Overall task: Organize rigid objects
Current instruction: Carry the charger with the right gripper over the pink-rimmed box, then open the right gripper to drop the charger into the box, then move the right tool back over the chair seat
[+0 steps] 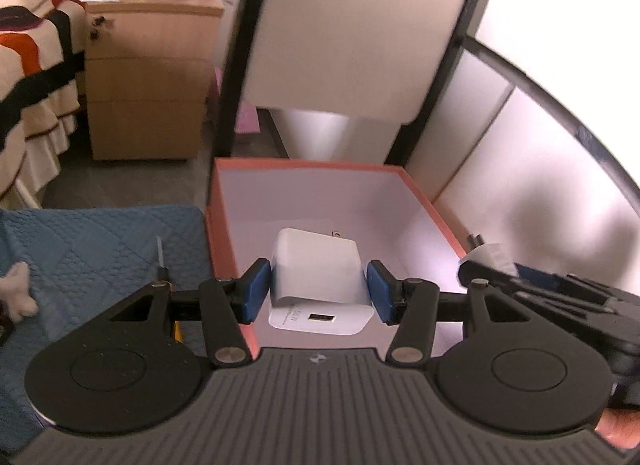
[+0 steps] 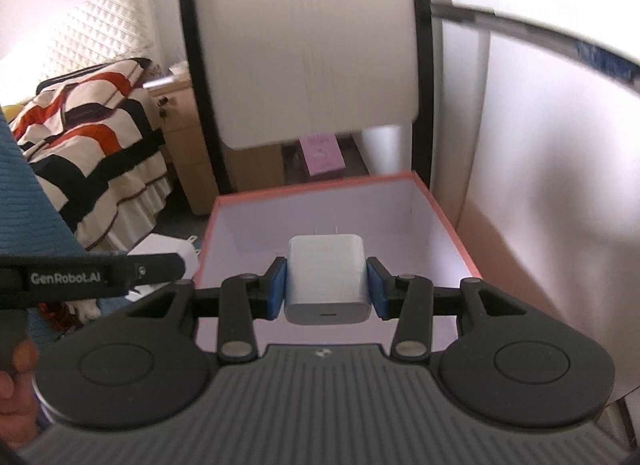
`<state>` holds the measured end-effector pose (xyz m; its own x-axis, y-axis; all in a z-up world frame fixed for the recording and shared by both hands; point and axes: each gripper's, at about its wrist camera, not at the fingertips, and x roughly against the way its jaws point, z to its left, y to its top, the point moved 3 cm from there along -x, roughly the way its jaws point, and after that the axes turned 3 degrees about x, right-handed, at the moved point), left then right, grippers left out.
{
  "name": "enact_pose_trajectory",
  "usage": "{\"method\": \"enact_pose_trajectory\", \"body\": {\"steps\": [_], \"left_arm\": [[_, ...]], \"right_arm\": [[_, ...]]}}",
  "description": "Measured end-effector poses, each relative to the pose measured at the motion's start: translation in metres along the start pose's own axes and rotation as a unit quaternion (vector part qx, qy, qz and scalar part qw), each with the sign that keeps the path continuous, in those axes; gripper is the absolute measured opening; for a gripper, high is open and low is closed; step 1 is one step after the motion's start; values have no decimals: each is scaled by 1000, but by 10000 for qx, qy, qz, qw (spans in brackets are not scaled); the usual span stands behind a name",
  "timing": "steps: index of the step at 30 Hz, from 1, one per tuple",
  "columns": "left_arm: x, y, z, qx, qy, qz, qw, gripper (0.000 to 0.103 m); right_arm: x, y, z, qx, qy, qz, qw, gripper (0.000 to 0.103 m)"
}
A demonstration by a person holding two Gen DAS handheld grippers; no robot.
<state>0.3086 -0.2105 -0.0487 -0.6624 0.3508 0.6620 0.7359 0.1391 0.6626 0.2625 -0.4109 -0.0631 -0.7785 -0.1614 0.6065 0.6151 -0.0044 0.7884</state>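
Note:
My left gripper (image 1: 319, 291) is shut on a white USB charger (image 1: 320, 285) and holds it over the open orange box (image 1: 280, 164) with a white inside. My right gripper (image 2: 326, 285) is shut on a second white charger (image 2: 326, 277) and holds it over the same orange box (image 2: 320, 187). In the left wrist view the right gripper with its charger shows at the right edge (image 1: 520, 277). In the right wrist view the left gripper (image 2: 100, 273) shows at the left with its white charger (image 2: 168, 249).
A blue quilted mat (image 1: 88, 249) lies left of the box with a screwdriver (image 1: 162, 265) on it. A white chair (image 2: 304, 45) stands behind the box. A wooden nightstand (image 1: 148, 77) and a bed with a striped cover (image 2: 88, 137) are at the left.

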Motion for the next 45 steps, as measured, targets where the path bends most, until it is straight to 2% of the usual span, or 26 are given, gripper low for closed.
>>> {"method": "enact_pose_trajectory", "body": {"steps": [9, 13, 17, 22, 31, 34, 38, 45], "left_arm": [[-57, -9, -14, 65, 31, 609, 9981, 59], [-77, -13, -17, 75, 103, 807, 9967, 51], [-86, -11, -17, 183, 92, 895, 9958, 51], [-90, -12, -24, 23, 151, 913, 9957, 51], [-74, -13, -17, 230, 117, 739, 9969, 51], [-65, -12, -16, 230, 119, 630, 9977, 51], [-48, -13, -17, 97, 196, 393, 9990, 51], [-11, -17, -7, 119, 332, -130, 9993, 51]], "right_arm": [[-41, -27, -26, -297, -97, 780, 9965, 46], [-51, -31, -35, -390, -49, 1008, 9941, 46], [-59, -33, -39, -465, -112, 1257, 9909, 46], [-60, -35, -41, -419, -138, 1326, 9902, 46], [-57, -35, -41, -414, -118, 1245, 9913, 45], [-55, -35, -40, -440, -133, 1199, 9917, 50], [-52, -34, -38, -477, -83, 1083, 9929, 65], [-32, -32, -25, -241, 32, 631, 9977, 66]]}}
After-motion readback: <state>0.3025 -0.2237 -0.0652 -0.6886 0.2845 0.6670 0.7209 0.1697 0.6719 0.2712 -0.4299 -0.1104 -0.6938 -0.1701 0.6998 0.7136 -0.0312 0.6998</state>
